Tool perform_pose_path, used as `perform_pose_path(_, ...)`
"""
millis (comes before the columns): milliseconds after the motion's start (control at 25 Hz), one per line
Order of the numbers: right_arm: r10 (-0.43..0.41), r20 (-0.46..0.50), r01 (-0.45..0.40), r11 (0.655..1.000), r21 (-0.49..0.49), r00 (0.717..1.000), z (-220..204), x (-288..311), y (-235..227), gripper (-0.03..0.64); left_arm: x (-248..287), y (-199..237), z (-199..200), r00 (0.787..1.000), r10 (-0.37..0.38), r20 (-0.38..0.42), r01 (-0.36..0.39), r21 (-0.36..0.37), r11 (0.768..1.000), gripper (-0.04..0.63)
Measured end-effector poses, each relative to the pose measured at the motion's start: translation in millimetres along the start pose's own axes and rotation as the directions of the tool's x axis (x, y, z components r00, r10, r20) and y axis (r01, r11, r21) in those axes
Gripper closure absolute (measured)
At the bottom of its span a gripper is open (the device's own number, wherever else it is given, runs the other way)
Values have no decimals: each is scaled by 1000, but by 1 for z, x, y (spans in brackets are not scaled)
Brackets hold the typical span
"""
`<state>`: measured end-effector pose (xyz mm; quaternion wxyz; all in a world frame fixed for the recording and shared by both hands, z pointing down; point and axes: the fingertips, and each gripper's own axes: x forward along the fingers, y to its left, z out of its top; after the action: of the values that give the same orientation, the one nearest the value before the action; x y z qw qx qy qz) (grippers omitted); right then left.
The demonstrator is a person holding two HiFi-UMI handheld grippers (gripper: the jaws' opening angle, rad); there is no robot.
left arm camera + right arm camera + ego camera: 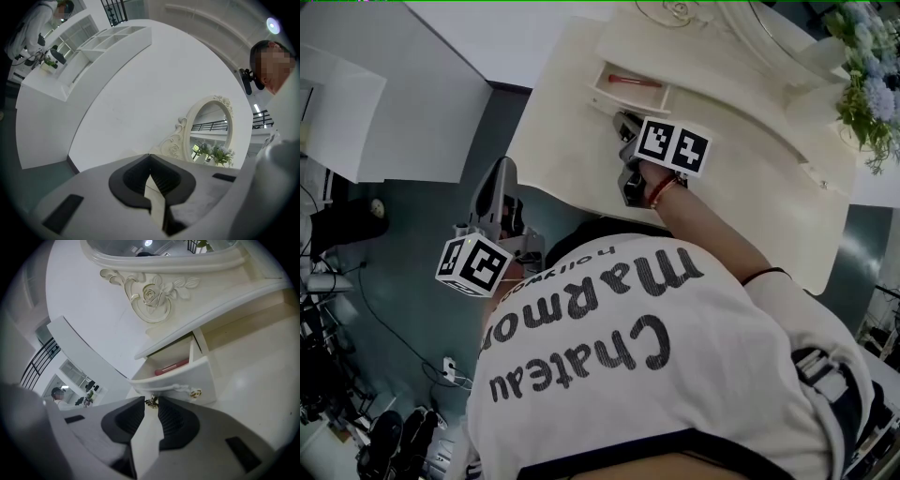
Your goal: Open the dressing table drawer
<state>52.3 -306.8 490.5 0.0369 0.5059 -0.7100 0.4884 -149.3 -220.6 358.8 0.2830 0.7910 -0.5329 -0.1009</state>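
Observation:
The cream dressing table (750,150) has its small drawer (619,94) pulled out, and a red stick-like item (635,82) lies inside. My right gripper (622,120) sits at the drawer front. In the right gripper view the drawer front (197,373) carries a white bar handle (180,387) with gold ends, and my right gripper (151,402) pinches the handle's left gold end between its tips. The red item (171,366) shows in the drawer. My left gripper (502,171) hangs off the table's left side above the floor, jaws shut and empty (150,157).
An oval mirror (211,126) with a carved frame (150,296) stands at the table's back. Flowers (862,75) stand at the far right of the table. A white counter (347,112) lies left. Cables and gear (356,412) clutter the floor at lower left.

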Motion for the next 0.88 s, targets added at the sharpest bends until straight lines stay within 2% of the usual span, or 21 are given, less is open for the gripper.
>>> perform_pose_path(280, 0, -8, 0, 1000, 22, 1000, -1, -1, 0, 514, -4, 1, 5, 1000, 8, 11, -8, 6, 1000, 572)
perform_pose_path(480, 36, 2, -36, 994, 102, 999, 0, 2, 2, 512, -9, 6, 15, 999, 24, 31, -25, 25, 999, 572)
perform_pose_path(600, 25, 3, -25, 993, 112, 1000, -2, 0, 1, 512, -15, 8, 17, 999, 23, 33, -24, 22, 999, 572)
perform_pose_path(760, 1, 12, -3, 988, 152, 1000, -1, -6, -2, 439, -29, 10, 16, 1000, 20, 19, -20, 6, 1000, 572)
perform_pose_path(880, -28, 41, 19, 979, 203, 999, 3, -15, -6, 434, -39, 17, 11, 1000, 31, 3, -31, -15, 999, 572)
